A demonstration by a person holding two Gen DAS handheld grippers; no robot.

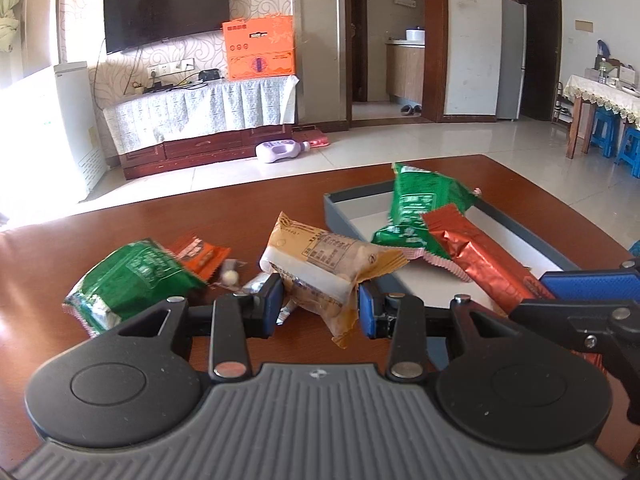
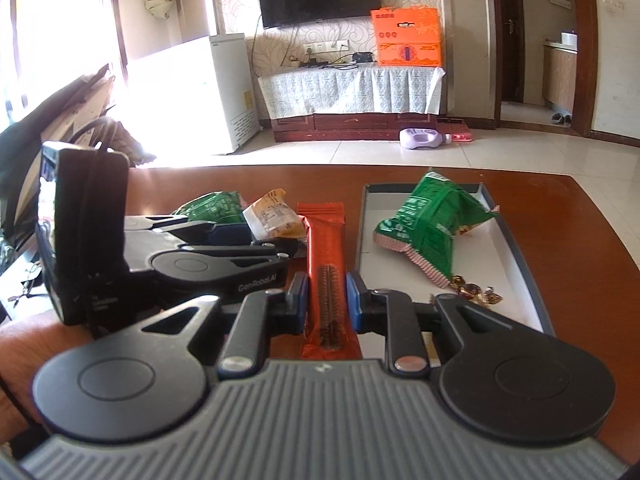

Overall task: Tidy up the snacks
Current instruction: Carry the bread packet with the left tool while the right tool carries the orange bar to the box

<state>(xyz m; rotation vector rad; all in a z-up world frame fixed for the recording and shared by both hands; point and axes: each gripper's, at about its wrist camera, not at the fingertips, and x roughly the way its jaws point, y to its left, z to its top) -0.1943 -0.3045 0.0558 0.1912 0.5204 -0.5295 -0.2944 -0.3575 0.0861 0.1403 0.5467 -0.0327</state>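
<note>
My left gripper (image 1: 320, 306) is shut on a yellow and white pastry packet (image 1: 328, 264), which hangs a little above the brown table. My right gripper (image 2: 326, 300) is shut on a long orange bar (image 2: 324, 248), gripped across its width near the tray's left wall. A grey tray (image 2: 520, 248) with a white floor holds a green packet (image 2: 432, 224) and some small gold sweets (image 2: 476, 292). In the left wrist view the orange bar (image 1: 480, 260) reaches over the tray (image 1: 348, 204), with the right gripper (image 1: 560, 300) at the right edge. The left gripper (image 2: 248, 236) shows at the left of the right wrist view.
On the table left of the tray lie a second green packet (image 1: 128, 280), a small orange packet (image 1: 200, 254) and a small wrapped sweet (image 1: 230, 276). A person's hand (image 2: 40, 352) shows at the lower left. Beyond the table's far edge is tiled floor.
</note>
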